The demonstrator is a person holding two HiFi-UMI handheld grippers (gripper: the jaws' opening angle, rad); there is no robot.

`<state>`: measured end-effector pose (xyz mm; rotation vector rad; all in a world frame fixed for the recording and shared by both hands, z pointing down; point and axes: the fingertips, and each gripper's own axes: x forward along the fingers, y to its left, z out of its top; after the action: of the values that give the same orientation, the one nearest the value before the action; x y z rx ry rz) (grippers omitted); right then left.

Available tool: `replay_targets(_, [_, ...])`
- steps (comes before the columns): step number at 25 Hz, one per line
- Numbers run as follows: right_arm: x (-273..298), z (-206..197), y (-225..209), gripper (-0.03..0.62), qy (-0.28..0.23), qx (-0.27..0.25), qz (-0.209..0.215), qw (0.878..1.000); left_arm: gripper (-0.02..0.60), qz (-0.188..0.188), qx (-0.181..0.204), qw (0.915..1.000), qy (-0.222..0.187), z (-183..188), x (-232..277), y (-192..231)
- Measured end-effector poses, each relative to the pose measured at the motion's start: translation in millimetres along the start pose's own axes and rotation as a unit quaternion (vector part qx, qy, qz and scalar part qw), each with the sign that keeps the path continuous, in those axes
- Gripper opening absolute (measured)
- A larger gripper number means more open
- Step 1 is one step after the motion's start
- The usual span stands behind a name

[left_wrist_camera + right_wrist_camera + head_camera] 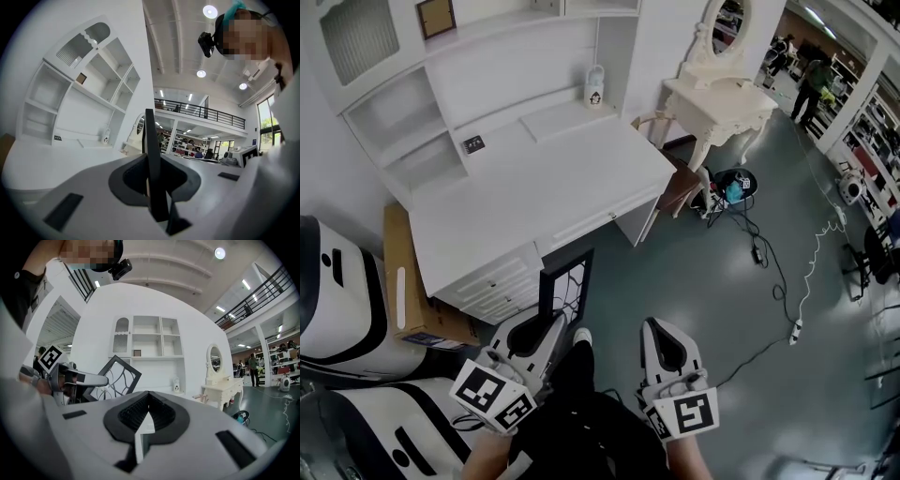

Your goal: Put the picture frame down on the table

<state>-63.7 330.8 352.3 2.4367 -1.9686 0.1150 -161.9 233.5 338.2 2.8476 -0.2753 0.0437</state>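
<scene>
Picture frame point(566, 284), dark-bordered with curved lines across its pane, is upright in the air in front of the white table point(534, 187), by its drawers and not on its top. Left gripper point(555, 323) pinches the frame's lower part; in the left gripper view the frame stands edge-on between the jaws, pads against it. Right gripper point(661, 328) is alongside, clear of the frame, jaws pressed together on nothing. Small white container point(594, 87) sits at the table's back. Cardboard box point(408, 281) is beside the table.

- One black picture frame point(565, 281)
- Two grippers: left gripper point(555, 323), right gripper point(658, 326)
- One white desk point(553, 178)
- One dressing table point(722, 94)
- One cardboard box point(414, 309)
- One small brown frame point(436, 16)
</scene>
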Motion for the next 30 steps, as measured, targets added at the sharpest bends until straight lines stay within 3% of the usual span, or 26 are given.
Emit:
replay_targets(5, [9,3,-6,0.002,0.004,-0.003,0.002,1.000,0.050,-0.004,-0.006,1.0000,0.000,2,13,6])
replay_targets(10, [63,2,-37,0.002,0.012,-0.006,0.005,1.000,0.049,-0.003,-0.010,0.9999,0.001,9,62,39])
replay_targets(30, [233,26,-98,0.002,0.024,-0.017,0.037,0.999,0.051,0.020,-0.014,0.9996,-0.010,65,181,161])
